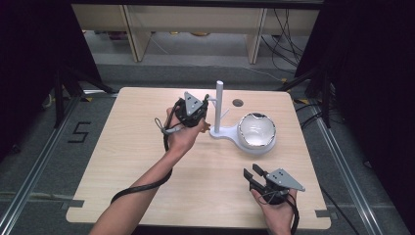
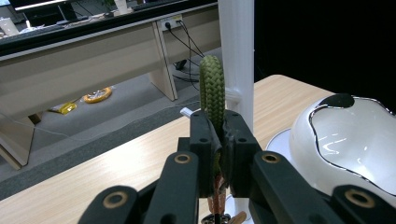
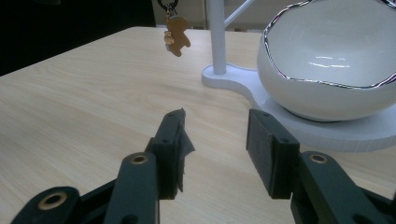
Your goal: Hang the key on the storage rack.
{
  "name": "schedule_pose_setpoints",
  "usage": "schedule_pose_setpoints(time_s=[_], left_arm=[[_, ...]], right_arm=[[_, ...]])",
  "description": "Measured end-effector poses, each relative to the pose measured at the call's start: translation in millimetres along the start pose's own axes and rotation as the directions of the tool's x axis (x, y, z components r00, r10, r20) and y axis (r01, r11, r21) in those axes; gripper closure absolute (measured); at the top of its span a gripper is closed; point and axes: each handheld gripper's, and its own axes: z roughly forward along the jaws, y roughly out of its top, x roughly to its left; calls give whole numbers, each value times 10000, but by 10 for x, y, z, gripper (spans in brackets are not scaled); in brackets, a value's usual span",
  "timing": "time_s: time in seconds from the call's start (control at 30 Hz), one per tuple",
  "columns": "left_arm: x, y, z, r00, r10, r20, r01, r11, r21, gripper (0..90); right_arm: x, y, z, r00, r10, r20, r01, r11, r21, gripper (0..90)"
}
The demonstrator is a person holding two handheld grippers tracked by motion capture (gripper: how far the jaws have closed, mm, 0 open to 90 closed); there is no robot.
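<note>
Pale wood surface [image 1: 147, 161] sits on a grey floor with desks behind, and on it there's a white stand [image 1: 219, 105] with a glossy white bowl [image 1: 256, 131] on its base. The left claw [image 2: 219, 140] is up by the post, clamped on a green braided loop [image 2: 212, 88]. From the right claw [image 3: 215, 140], which is gaping wide with nothing in it near the front edge, you can see a little gingerbread charm [image 3: 176, 37] dangling.
</note>
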Motion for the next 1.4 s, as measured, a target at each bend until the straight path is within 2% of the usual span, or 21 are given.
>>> schedule_pose_setpoints(time_s=[0.2,0.23,0.3,0.33,0.43,0.6,0.7,0.83,0.87,0.9,0.93,0.97,1.0,1.07,1.1,1.13,1.2,1.27,1.3,1.33,1.4], left_arm=[[-44,-26,24,9998,151,-120,-149,9998,164,835],[-48,-21,24,9998,169,-127,-167,9997,197,835],[-65,-9,27,9997,196,-160,-193,9996,209,834],[-73,-5,29,9996,245,-152,-242,9995,212,834],[-106,5,24,9991,387,-161,-382,9988,294,832],[-137,16,41,9988,496,-3,-495,9981,379,827],[-125,-12,68,9991,353,217,-362,9983,446,795],[-96,-54,50,9989,231,411,-248,9989,406,742],[-90,-62,35,9988,214,430,-230,9991,364,725],[-72,-76,0,9983,219,538,-239,9991,363,689],[-72,-76,0,9983,219,538,-239,9991,363,673],[-64,-94,-29,9980,62,628,-84,9994,347,673],[-40,-122,-79,9976,8,694,-27,9996,276,630],[-14,-146,-119,9974,-18,720,0,9997,247,609],[8,-170,-154,9972,-97,735,80,9997,236,586],[42,-192,-183,9969,45,787,-58,9999,163,565],[85,-252,-258,9955,-182,932,157,9995,271,526],[147,-303,-329,9951,-192,970,160,9993,329,491],[172,-332,-366,9942,-293,1032,261,9991,321,475],[200,-360,-405,9937,-300,1077,265,9991,338,464],[254,-427,-494,9929,-396,1117,349,9984,439,444]], right_arm=[[2,-1,4,9999,75,-93,-75,10000,51,577],[7,2,-11,9999,127,-15,-127,9997,205,577],[4,-2,0,9999,133,-93,-132,9999,80,577],[-9,-4,4,10000,-76,-45,77,10000,24,577],[-11,-2,-1,10000,-67,-10,67,10000,33,577],[-10,4,-12,10000,-33,-48,33,10000,93,577],[-13,1,-8,9999,-17,-99,18,10000,73,576],[-27,6,-27,9998,-184,119,182,9997,149,575],[-26,9,-37,9999,-102,69,100,9995,304,575],[-17,5,-33,9999,142,74,-143,9997,191,575],[-17,5,-33,9999,142,74,-143,9997,191,575],[-32,4,-26,9999,-63,85,62,9999,119,574],[-38,5,-30,9999,-46,96,46,10000,65,573],[-26,3,-38,9997,158,174,-159,9998,78,571],[-44,3,-33,9999,98,107,-98,10000,-4,569],[-46,2,-32,9998,121,135,-120,9999,-45,567],[-59,3,-40,9998,124,141,-123,9999,-20,564],[-66,6,-56,9995,198,248,-201,9998,97,560],[-80,7,-47,9998,43,194,-43,10000,-12,558],[-77,8,-51,9996,233,148,-233,9997,43,556],[-95,3,-51,9994,83,346,-81,9999,-76,553]])
